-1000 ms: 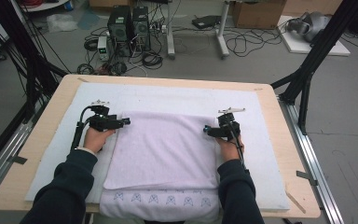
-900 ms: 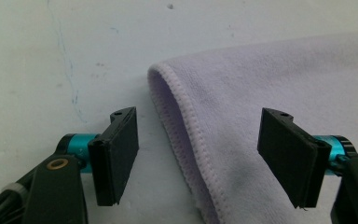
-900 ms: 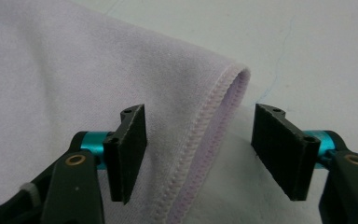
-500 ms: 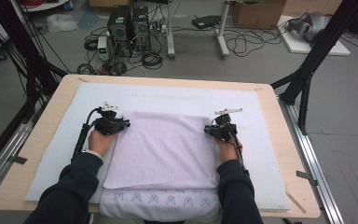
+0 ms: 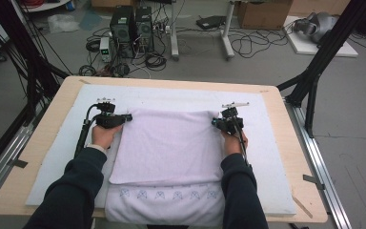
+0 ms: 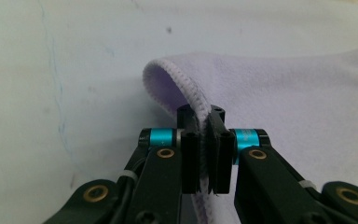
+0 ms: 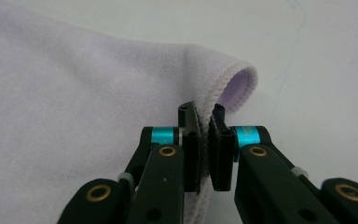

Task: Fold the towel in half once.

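A pale lilac towel [image 5: 169,145] lies folded on the white mat [image 5: 267,157], its near end with blue printed motifs hanging over the table's front edge. My left gripper [image 5: 126,117] is shut on the towel's far left corner; its jaws have just been closing, and the stitched hem [image 6: 193,100] is pinched between the pads [image 6: 189,161]. My right gripper [image 5: 216,123] is shut on the far right corner; its jaws too have just been closing, with the hem [image 7: 237,86] curling up past its fingertips. Both corners lift slightly off the mat.
The mat covers a light wooden table [image 5: 52,105]. Black frame struts [image 5: 314,71] rise at the far left and right corners. Beyond the table, computer boxes [image 5: 131,26] and cables lie on the floor.
Both grippers have moved inward onto the towel's far corners and closed on them. The corners are now raised a little.
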Motion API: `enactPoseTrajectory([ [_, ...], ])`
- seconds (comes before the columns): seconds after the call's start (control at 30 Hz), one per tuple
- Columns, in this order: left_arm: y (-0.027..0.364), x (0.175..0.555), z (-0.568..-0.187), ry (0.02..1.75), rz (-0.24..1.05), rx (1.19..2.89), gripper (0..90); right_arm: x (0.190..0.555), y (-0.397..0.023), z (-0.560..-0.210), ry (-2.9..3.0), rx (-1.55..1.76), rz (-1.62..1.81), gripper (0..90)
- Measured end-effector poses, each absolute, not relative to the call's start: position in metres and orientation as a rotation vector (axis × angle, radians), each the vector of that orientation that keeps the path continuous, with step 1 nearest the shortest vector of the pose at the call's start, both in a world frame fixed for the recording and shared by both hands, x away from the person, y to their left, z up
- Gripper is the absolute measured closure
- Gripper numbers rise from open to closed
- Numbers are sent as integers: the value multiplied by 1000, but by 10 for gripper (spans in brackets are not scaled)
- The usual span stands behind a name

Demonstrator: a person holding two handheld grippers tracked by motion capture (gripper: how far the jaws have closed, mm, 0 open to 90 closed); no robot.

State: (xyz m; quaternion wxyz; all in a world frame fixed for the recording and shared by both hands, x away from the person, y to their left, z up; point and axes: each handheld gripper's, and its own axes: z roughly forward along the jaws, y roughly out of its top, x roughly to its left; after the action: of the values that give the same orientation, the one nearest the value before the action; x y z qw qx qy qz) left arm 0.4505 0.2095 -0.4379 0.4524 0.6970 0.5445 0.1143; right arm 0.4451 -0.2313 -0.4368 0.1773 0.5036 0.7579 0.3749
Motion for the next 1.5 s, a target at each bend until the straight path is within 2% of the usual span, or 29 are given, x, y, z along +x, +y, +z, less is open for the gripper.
enactPoseTrajectory([
  [0.5,201,496,-407,1255,435,1609,853,480,-235,-414,1943,1382,1113,859],
  [0.63,201,502,-416,1280,458,1632,838,492,-230,-409,1943,1369,1093,843],
  [0.67,202,503,-419,1292,450,1640,791,494,-227,-409,1948,1360,1065,823],
  [0.7,202,503,-422,1288,436,1669,707,495,-224,-410,1938,1360,1042,774],
  [0.73,201,501,-424,1265,442,1714,651,496,-223,-412,1924,1384,1041,673],
  [0.8,200,495,-426,1216,458,1758,607,497,-226,-417,1925,1451,1042,565],
  [0.83,201,492,-427,1214,440,1745,593,497,-228,-418,1932,1459,1041,547],
  [1.17,216,462,-428,1165,341,1710,402,457,-264,-409,1932,1470,1137,505],
  [1.33,217,438,-428,1091,313,1730,363,424,-270,-407,2040,1400,1216,451],
  [1.5,217,412,-427,1013,294,1753,374,385,-267,-410,2143,1314,1213,466],
])
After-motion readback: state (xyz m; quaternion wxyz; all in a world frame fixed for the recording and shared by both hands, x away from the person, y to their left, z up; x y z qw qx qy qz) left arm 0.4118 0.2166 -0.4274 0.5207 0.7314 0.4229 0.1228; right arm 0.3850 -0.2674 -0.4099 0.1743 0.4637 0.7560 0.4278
